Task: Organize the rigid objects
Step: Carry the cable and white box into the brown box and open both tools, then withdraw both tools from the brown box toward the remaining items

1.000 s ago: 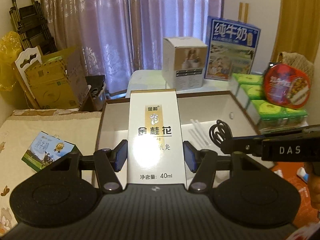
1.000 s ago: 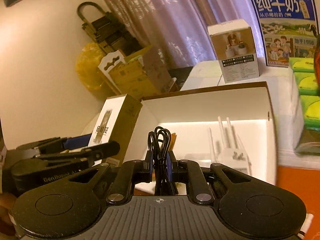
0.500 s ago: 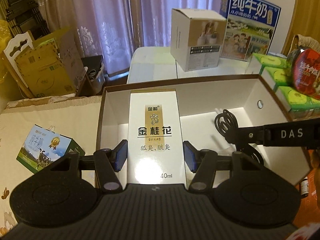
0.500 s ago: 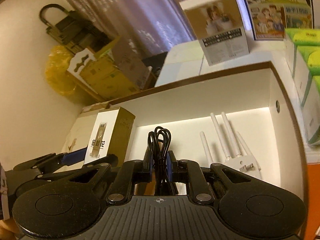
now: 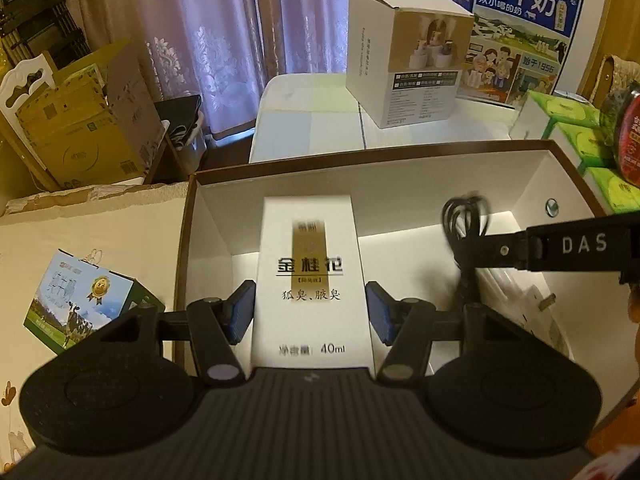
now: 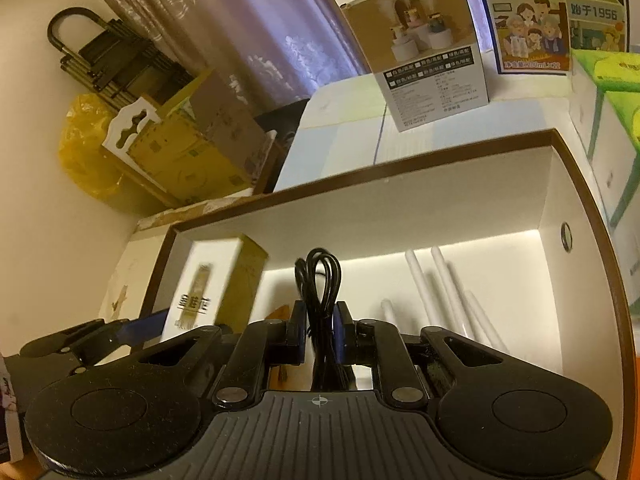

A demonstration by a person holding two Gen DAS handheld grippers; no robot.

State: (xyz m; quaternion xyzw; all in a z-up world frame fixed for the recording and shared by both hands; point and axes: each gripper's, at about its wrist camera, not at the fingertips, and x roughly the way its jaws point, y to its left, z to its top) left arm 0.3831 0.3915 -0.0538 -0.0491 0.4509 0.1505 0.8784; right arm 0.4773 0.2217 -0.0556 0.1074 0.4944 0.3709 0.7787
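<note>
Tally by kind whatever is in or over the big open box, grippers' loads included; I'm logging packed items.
White-and-gold carton, in left gripper: 1
Black cable bundle, in right gripper: 1
White router with antennas: 1
Total: 3

Sheer mauve curtains [image 5: 208, 32] hang behind a white table [image 5: 312, 120]; a cream wall [image 6: 36, 152] stands left.

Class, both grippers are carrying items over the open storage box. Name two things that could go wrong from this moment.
1. The coiled black cable in the right gripper hangs over the white router; dropped there, it may tangle in the antennas.
2. The tall white and gold carton in the left gripper may topple if released upright.
</note>
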